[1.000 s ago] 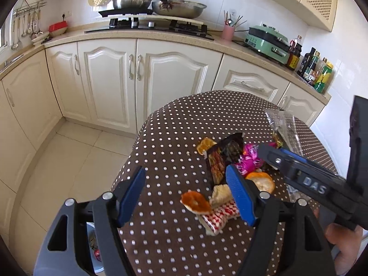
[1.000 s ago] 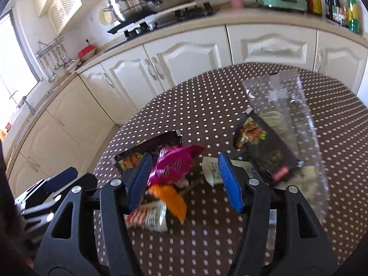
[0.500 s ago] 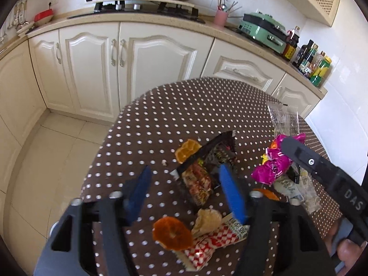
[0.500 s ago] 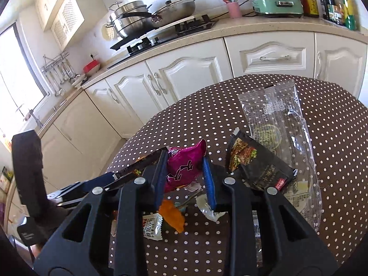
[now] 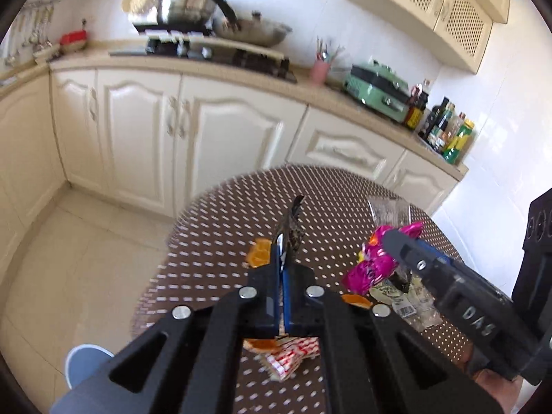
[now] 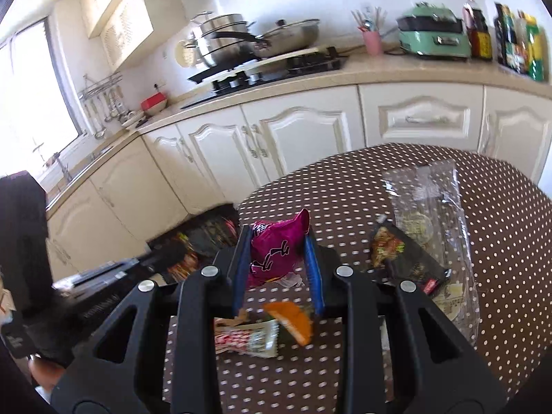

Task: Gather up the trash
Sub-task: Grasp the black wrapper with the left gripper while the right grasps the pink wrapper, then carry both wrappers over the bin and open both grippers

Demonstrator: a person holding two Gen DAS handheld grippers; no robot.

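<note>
My left gripper [image 5: 281, 258] is shut on a black snack wrapper [image 5: 293, 227], held edge-on above the polka-dot table [image 5: 224, 214]. The same wrapper [image 6: 200, 238] shows flat at the left of the right wrist view. My right gripper [image 6: 276, 258] is shut on a crumpled pink wrapper [image 6: 272, 248], lifted off the table; it also shows in the left wrist view [image 5: 372, 265]. On the table lie a red-and-white wrapper [image 6: 245, 338], orange peel [image 6: 293, 317], another dark wrapper [image 6: 403, 258] and a clear plastic bag [image 6: 431, 207].
Cream kitchen cabinets [image 5: 138, 138] and a counter with a stove, pots and bottles stand behind the table. A blue-rimmed bin [image 5: 86, 362] sits on the tiled floor, left of the table. An orange peel piece [image 5: 258, 255] lies near the left gripper.
My left gripper has shut on the black wrapper and lifted it off the table. My right gripper has raised the pink wrapper higher.
</note>
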